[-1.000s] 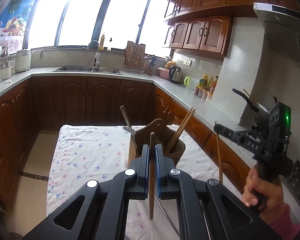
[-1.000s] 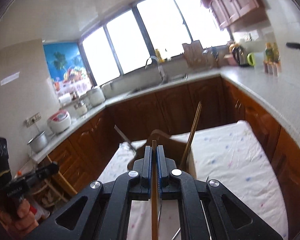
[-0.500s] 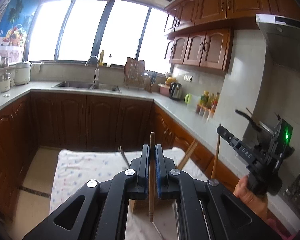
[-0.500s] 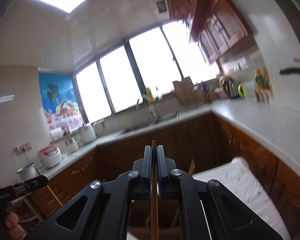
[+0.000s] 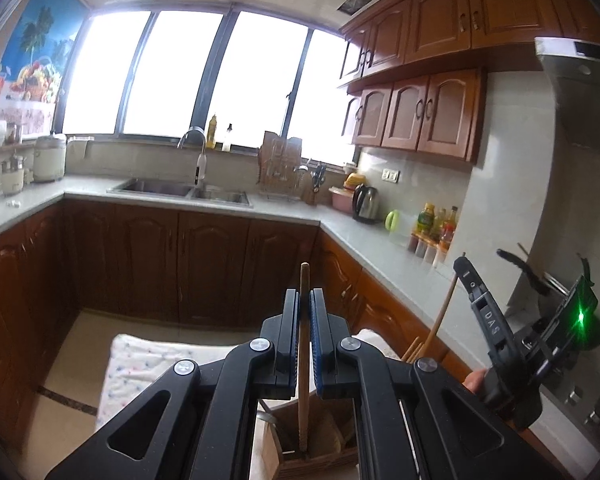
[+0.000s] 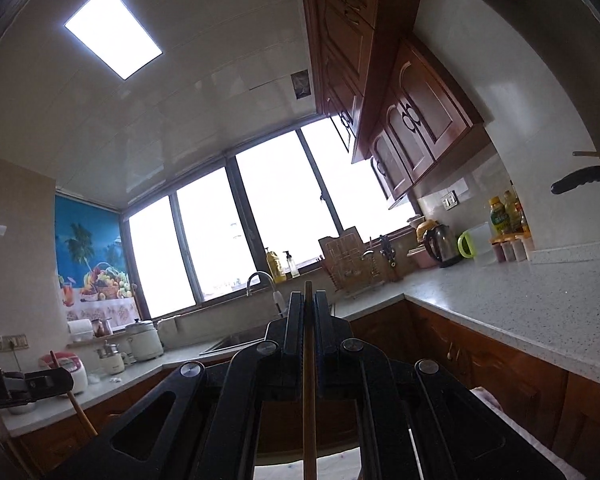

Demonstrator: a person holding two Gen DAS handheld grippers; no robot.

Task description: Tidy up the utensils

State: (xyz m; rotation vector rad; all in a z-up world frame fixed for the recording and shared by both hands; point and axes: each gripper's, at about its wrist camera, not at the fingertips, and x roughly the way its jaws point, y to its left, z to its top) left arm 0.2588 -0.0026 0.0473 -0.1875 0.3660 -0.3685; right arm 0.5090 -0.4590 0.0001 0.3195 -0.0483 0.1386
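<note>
My left gripper [image 5: 305, 300] is shut on a brown wooden chopstick [image 5: 302, 376] held upright; its lower end hangs inside the wooden utensil holder [image 5: 312, 440] just below the jaws. My right gripper [image 6: 305, 304] is shut on a lighter wooden chopstick [image 6: 309, 412], also upright and tilted toward the ceiling. The right gripper shows in the left wrist view [image 5: 462, 266] at the right, its chopstick [image 5: 440, 312] slanting down toward the holder. The left gripper shows at the far left of the right wrist view [image 6: 56, 380].
The holder stands on a table with a white floral cloth [image 5: 148, 364]. More chopsticks [image 5: 414, 350] stick out of the holder's right side. Brown cabinets and a grey counter [image 5: 380, 256] with kettle and bottles run around the room. The sink [image 5: 180, 190] is under the window.
Both grippers have risen and tilted upward with their chopsticks. The table and holder slid low in both views; the left chopstick's end now hangs in the holder.
</note>
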